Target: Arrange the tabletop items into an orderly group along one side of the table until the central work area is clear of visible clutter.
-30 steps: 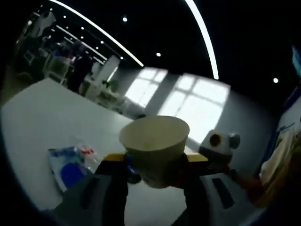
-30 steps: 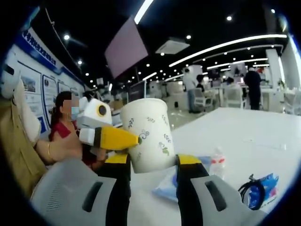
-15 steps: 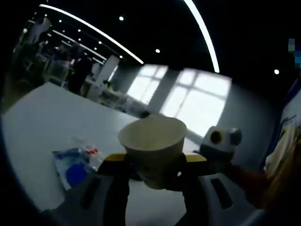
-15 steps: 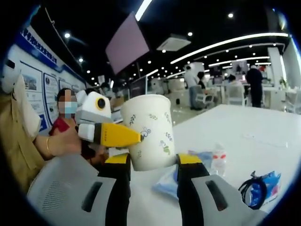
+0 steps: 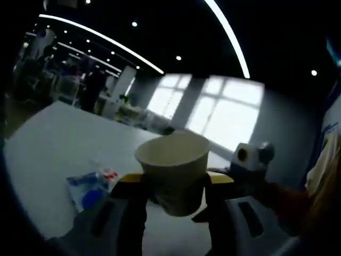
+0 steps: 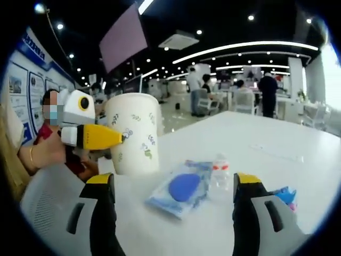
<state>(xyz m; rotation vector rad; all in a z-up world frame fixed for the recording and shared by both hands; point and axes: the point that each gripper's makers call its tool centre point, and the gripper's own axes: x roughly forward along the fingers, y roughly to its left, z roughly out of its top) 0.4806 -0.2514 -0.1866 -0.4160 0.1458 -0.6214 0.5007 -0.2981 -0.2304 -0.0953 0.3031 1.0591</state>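
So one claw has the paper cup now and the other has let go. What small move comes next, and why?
Probably the left gripper carries the paper cup toward one side of the table and sets it down. Its jaws are clamped on the cup, which is off the table, while the right gripper stands open. A blue packet lies loose mid-table, likely the open gripper's next target.

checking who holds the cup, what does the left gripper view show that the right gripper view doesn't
Left gripper view: the cup seen into its open mouth, clamped by the left tool, bright windows behind. Right gripper view: the cup's leaf print, the right tool open wide and empty, people at desks. Both: cup, blue packet, white table.
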